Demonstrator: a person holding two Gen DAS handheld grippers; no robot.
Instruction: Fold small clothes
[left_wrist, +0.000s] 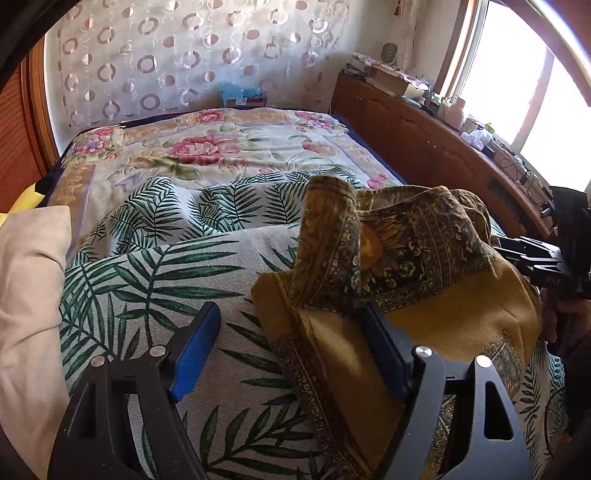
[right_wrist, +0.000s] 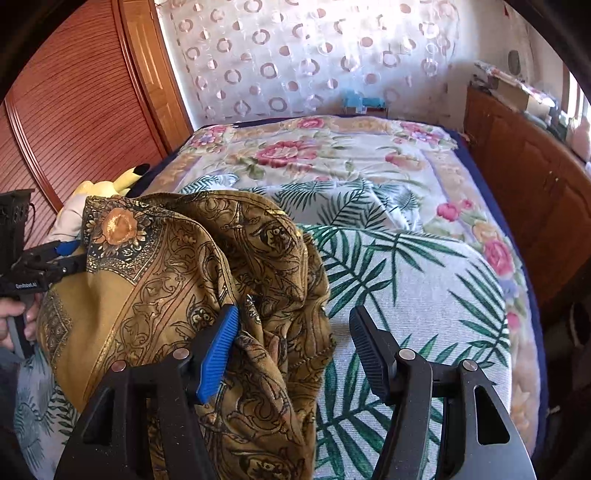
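Observation:
A mustard and brown patterned garment (left_wrist: 417, 258) lies crumpled on the palm-leaf cover (left_wrist: 155, 280) of the bed. My left gripper (left_wrist: 291, 354) is open wide. The garment's left edge lies between its blue pads, and its right finger (left_wrist: 384, 354) sits under a fold. In the right wrist view the same garment (right_wrist: 177, 266) is bunched up at the left. My right gripper (right_wrist: 295, 350) is open, with a hanging fold of cloth beside its blue pad (right_wrist: 218, 354) and the other pad clear of it. Each gripper also shows at the other view's edge: the right gripper (left_wrist: 535, 262) and the left gripper (right_wrist: 48, 266).
A floral bedspread (left_wrist: 221, 147) covers the far half of the bed. A beige pillow (left_wrist: 29, 295) lies at the left. A wooden cabinet (left_wrist: 424, 147) with clutter on top runs along the right under a window. A louvred wooden door (right_wrist: 74, 110) and a yellow plush toy (right_wrist: 110, 184) are at the left.

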